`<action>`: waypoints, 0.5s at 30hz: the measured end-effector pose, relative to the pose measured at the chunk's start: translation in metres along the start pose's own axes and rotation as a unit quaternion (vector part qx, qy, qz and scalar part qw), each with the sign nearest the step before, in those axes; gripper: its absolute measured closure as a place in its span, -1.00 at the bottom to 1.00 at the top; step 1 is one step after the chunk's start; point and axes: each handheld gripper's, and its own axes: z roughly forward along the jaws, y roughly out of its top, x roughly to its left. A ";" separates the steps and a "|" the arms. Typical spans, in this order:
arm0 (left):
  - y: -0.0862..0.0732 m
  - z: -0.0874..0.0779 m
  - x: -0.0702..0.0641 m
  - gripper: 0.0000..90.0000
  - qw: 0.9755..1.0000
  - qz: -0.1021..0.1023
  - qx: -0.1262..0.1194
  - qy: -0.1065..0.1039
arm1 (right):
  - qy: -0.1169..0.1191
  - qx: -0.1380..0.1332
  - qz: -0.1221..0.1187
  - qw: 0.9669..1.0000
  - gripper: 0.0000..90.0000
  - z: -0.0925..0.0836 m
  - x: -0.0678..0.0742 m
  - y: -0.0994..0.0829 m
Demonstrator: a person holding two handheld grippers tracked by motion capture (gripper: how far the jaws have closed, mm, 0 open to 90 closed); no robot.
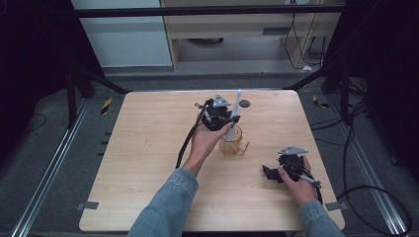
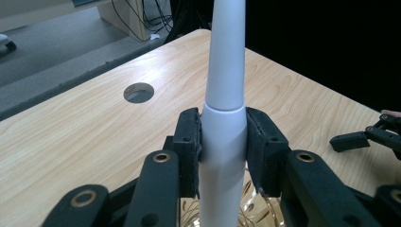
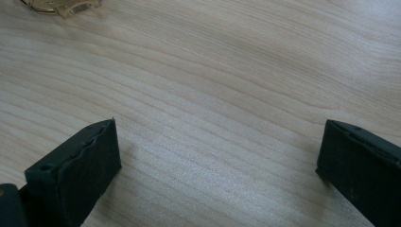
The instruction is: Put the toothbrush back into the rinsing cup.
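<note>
Fingers of your left gripper clamp the white toothbrush above the amber cup; right gripper wide open, empty—lower it straight in.

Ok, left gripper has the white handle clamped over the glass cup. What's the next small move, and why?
Probably lower it straight down, then open. The left gripper is shut on the white handle, which stands upright with its lower end already in the amber glass cup. The right gripper rests open over bare table, apart from the cup.
</note>
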 end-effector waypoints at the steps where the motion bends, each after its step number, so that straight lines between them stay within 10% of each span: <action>1: -0.001 0.001 0.000 0.50 1.000 -0.001 0.001 -0.001 | 0.000 0.000 0.000 1.000 -0.99 0.000 0.000 0.000; 15: -0.012 0.005 0.001 0.50 1.000 -0.001 0.014 0.001 | 0.000 0.000 0.000 1.000 -0.99 0.000 0.000 0.000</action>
